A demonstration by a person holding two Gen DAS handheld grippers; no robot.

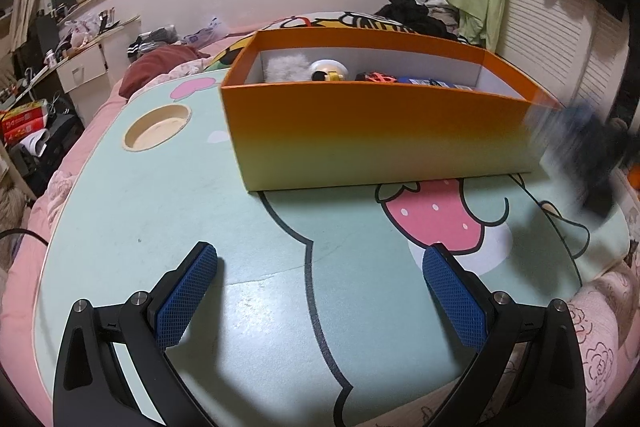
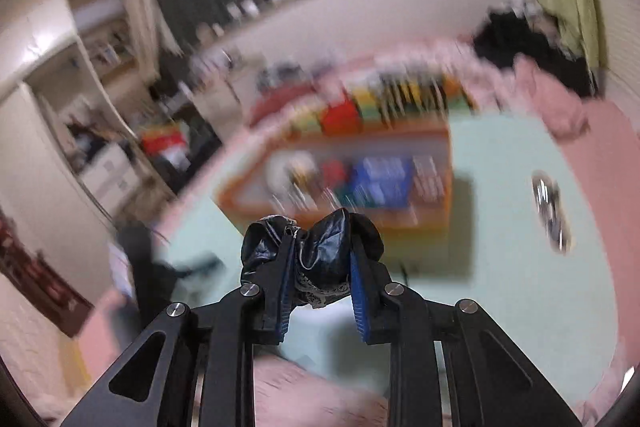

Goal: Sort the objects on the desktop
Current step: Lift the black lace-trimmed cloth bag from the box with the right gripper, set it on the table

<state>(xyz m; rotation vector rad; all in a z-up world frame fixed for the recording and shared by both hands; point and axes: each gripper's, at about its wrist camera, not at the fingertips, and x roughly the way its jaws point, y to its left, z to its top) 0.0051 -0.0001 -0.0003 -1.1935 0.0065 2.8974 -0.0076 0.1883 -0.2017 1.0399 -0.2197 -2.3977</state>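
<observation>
An orange box [image 1: 360, 131] stands on the mint cartoon table [image 1: 200, 195]; it holds a white fluffy thing, a yellow-and-white toy [image 1: 329, 70], a red item and blue packs. My left gripper [image 1: 320, 259] is open and empty, low over the table's near side. My right gripper [image 2: 320, 251] is shut on a crumpled black pouch with lace trim [image 2: 320, 247], held above the table in front of the box [image 2: 344, 183], which is blurred. The right gripper shows as a dark blur [image 1: 588, 163] at the box's right end in the left wrist view.
A round cup recess [image 1: 157, 127] sits at the table's far left. A small shiny object [image 2: 550, 207] lies on the table right of the box. Pink bedding [image 1: 52, 195] surrounds the table. Clothes pile [image 1: 420, 3] behind.
</observation>
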